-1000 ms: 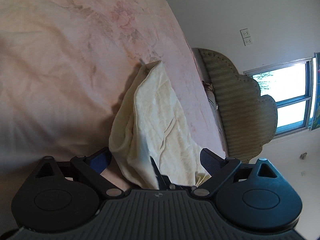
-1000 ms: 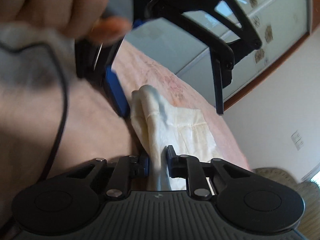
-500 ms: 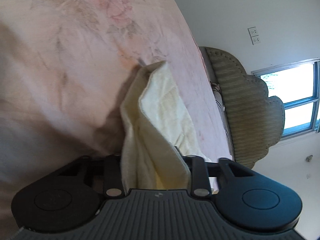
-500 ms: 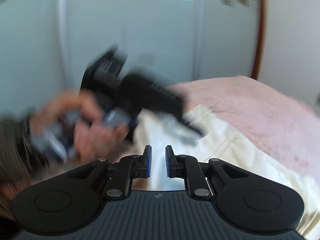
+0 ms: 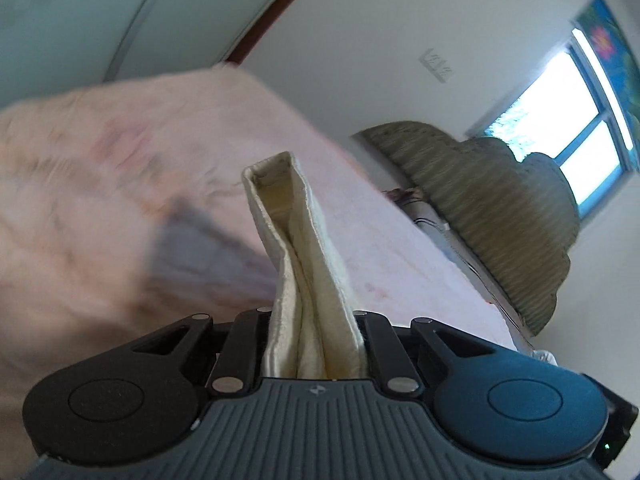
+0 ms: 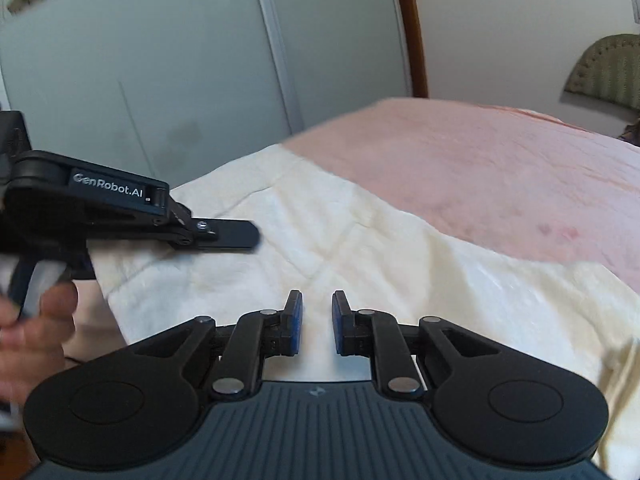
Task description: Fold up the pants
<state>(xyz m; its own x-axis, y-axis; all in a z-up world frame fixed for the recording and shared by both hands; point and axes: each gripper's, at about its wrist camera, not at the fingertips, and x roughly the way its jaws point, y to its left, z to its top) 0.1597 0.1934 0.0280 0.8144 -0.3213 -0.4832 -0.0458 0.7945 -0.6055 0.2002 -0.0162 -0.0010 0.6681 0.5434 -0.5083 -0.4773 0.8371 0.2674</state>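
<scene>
Fold step in progress - we are lifting a bunched end of the cream pants (image 5: 288,216) off the pink bedspread (image 5: 100,208). In the left wrist view the left gripper (image 5: 314,316) is clamping that bunch at bottom centre. Its jaws have just been closing, and the cloth is now pressed between them. A hemmed edge is sticking up toward frame centre, clear of the bed.

In the right wrist view the rest of the pants (image 6: 360,248) is lying flat across the near side of the bedspread (image 6: 500,168), running from centre left down to the lower right edge. The left gripper (image 6: 236,236) is coming in from the left of that frame, over the cloth, with a person's hand (image 6: 32,332) wrapped around its handle at lower left.

The right gripper (image 6: 317,300) is sitting at bottom centre with its pads close together, a narrow gap between them. Pale cloth is showing through the gap, but we are unable to tell whether it is pinched or just lying behind.

We are judging this as early in the task: one end picked up, no crease laid yet. Next move, as we are reading it - carrying the held end across to meet the far end. That is calling for both grips staying firm, the layers kept even, and the end put down flat so edges line up.
</scene>
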